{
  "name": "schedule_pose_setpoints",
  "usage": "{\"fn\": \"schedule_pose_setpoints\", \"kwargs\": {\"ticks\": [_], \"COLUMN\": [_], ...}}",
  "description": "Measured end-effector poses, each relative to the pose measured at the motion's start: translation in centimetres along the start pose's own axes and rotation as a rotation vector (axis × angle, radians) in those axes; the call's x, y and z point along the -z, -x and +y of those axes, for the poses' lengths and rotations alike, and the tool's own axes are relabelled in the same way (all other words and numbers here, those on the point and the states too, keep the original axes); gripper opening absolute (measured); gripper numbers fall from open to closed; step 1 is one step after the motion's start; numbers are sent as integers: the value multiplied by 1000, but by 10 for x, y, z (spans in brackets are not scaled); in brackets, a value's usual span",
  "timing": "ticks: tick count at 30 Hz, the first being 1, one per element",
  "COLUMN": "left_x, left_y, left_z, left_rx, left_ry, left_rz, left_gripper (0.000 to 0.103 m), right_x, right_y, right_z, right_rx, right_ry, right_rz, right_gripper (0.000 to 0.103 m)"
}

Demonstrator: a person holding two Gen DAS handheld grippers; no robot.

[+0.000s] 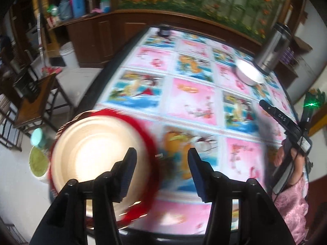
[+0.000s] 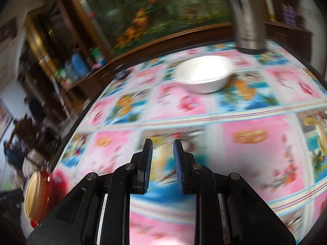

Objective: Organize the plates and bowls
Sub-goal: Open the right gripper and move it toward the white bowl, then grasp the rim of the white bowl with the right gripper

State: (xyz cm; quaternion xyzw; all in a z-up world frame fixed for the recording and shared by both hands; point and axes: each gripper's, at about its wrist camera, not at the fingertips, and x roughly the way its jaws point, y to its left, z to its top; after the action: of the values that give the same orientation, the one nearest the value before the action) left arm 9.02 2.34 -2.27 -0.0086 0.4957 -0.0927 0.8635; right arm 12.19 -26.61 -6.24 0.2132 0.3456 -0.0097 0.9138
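The left gripper (image 1: 162,168) hangs wide open and empty above the near left corner of the bench (image 1: 192,102), its left finger over the red-rimmed plate (image 1: 98,157), which lies at that corner with its rim reaching the bench edge. The plate looks thin and light, probably paper or plastic, so it should flex if pinched hard; the raised red rim nearest the gripper seems the sensible place to take it, with one finger under the lip. The pale centre looks glossy and likely slippery.

The right gripper (image 2: 162,164) holds nothing, its fingers parted by a narrow gap over the middle of the bench. Ahead of it sits a white bowl (image 2: 204,75), well apart from the plate and just in front of a steel flask (image 2: 250,26). The bowl looks like light foam, easily dented, best gripped across its rim wall.

The bench wears a glossy patterned cloth in pink and blue squares, which may let light dishes slide. Beyond stand dark wooden cabinets (image 1: 98,34), a flower mural (image 2: 163,10), a white bucket (image 1: 69,54) and a stool (image 1: 34,100) at the left. Both views are blurred.
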Motion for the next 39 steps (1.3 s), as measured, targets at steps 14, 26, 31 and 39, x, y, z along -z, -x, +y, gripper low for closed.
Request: {"fn": "schedule_pose_setpoints", "kwargs": {"ticks": [14, 26, 31, 39], "left_x": [-98, -189, -201, -201], "left_y": [-86, -156, -176, -208], "left_z": [-131, -206, -218, -236], "left_rx": [142, 179, 196, 183], "left_ry": [13, 96, 121, 117], "left_rz": [93, 16, 22, 61], "left_gripper": [55, 55, 55, 55], "right_x": [-34, -35, -36, -37], "right_y": [-4, -19, -22, -27], "right_z": [-133, -128, -135, -138], "right_rx": [-13, -68, -89, -95], "right_ry": [-297, -314, -351, -387], "right_rz": [-79, -37, -27, -1], "right_gripper": [20, 20, 20, 20]}}
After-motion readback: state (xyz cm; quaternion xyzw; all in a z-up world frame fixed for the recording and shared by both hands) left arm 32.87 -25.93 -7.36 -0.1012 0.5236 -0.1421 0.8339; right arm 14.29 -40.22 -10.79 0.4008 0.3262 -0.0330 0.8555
